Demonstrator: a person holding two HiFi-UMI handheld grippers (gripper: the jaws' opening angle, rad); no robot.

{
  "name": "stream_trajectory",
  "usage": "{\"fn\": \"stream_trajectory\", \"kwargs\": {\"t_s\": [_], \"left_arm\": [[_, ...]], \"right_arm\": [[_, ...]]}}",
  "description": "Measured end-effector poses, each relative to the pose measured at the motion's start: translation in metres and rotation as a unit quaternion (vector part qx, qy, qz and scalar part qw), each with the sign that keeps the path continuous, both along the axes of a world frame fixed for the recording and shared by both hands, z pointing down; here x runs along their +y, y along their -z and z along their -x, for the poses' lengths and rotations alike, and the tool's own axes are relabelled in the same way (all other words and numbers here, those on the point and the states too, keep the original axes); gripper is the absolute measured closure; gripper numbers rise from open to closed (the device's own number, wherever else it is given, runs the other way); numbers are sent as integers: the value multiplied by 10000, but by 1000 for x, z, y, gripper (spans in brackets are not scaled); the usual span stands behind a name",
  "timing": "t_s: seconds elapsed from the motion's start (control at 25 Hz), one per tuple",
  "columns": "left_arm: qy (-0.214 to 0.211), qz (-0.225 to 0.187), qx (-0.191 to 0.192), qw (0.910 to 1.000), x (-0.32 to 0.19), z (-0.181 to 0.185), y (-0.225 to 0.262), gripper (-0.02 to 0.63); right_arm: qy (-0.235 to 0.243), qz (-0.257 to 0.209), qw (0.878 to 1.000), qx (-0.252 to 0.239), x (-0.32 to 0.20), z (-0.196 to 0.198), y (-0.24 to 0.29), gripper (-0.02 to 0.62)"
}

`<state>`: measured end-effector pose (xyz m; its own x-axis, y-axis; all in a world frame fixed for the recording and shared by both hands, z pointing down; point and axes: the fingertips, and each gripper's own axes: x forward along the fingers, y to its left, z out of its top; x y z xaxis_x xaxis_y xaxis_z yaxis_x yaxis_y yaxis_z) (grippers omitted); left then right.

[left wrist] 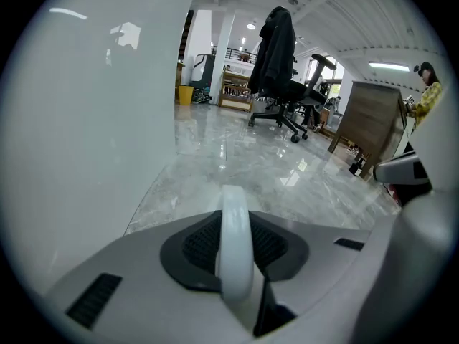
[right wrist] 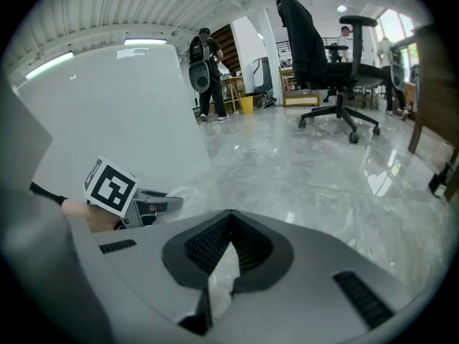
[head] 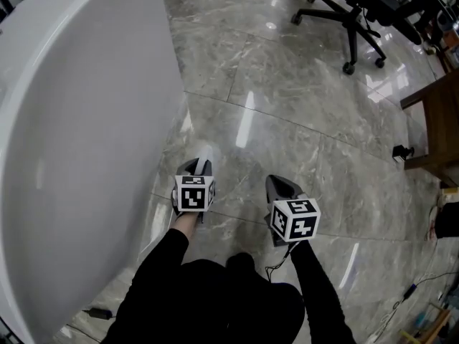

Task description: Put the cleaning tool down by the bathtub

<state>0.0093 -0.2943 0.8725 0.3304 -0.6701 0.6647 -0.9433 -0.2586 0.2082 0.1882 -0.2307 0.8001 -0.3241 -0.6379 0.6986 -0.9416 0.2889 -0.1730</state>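
The tub [head: 79, 120] wall rises just left of the left claw [head: 197, 168], which is clenched on the white tool [left wrist: 234, 228], low over the floor [head: 301, 120]. Judged from here, lower it until it rests on the floor beside the tub, and release only then. The right claw [right wrist: 224, 256], clenched on nothing, should keep well aside

1 bathtub [head: 79, 135]; 2 grippers [head: 203, 166] [head: 281, 186]; 1 tool [left wrist: 234, 253]; 1 chair [head: 351, 16].
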Motion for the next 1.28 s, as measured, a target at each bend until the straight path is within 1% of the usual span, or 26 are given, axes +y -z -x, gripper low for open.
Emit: {"fn": "stream_trajectory", "kwargs": {"t_s": [0.36, 0.52, 0.84, 1.0, 1.28], "left_arm": [[23, 127, -118, 9998, -3, 1, -17, 506], [24, 111, -143, 9998, -1, 1, -20, 506], [-15, 85, -130, 9999, -1, 0, -19, 506], [-82, 153, -26, 9998, 1, -2, -20, 506], [-130, -58, -10, 9999, 6, -1, -6, 479]], "right_arm": [[29, 69, 10000, 31, 1, 1, -8, 595], [26, 101, 9999, 59, 3, -1, -11, 595], [37, 123, 9999, 80, 2, 1, -10, 595], [44, 85, 9999, 100, 0, 3, -6, 595], [45, 17, 9998, 187, 3, 1, -4, 595]]}}
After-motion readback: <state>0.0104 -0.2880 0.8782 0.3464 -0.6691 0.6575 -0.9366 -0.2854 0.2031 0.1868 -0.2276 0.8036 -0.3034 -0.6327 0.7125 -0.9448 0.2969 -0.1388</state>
